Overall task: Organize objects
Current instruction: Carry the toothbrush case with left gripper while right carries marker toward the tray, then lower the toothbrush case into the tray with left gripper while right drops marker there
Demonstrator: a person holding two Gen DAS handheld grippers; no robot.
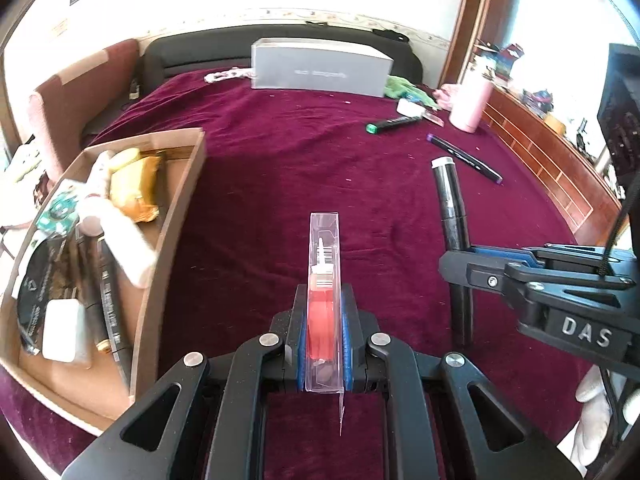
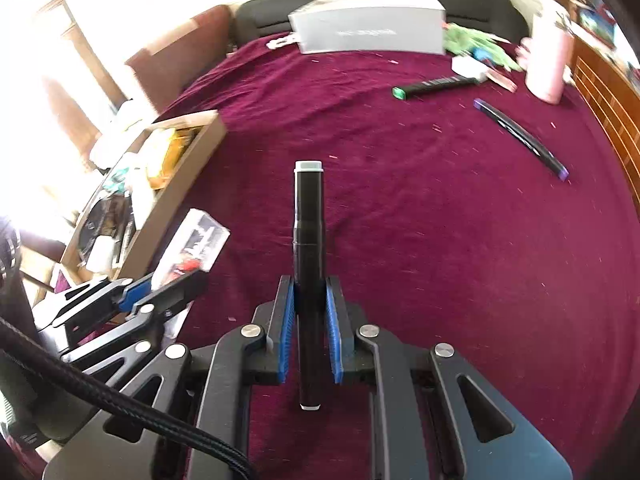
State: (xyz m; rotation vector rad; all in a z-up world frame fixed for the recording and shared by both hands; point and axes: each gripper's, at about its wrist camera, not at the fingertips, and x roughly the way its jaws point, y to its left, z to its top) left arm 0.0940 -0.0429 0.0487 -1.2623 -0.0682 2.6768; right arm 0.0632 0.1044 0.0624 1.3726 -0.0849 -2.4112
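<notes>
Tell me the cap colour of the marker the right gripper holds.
Pale grey-white on the black marker; clearest in the right wrist view.

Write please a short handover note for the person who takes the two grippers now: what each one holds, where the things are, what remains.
Left gripper: shut on the clear packet with red contents.
Right gripper: shut on the black marker.
Cardboard box, on the left, already holds several items.
Left to do: box both held items, then the green-capped marker and purple-capped marker lying on the maroon cloth.
</notes>
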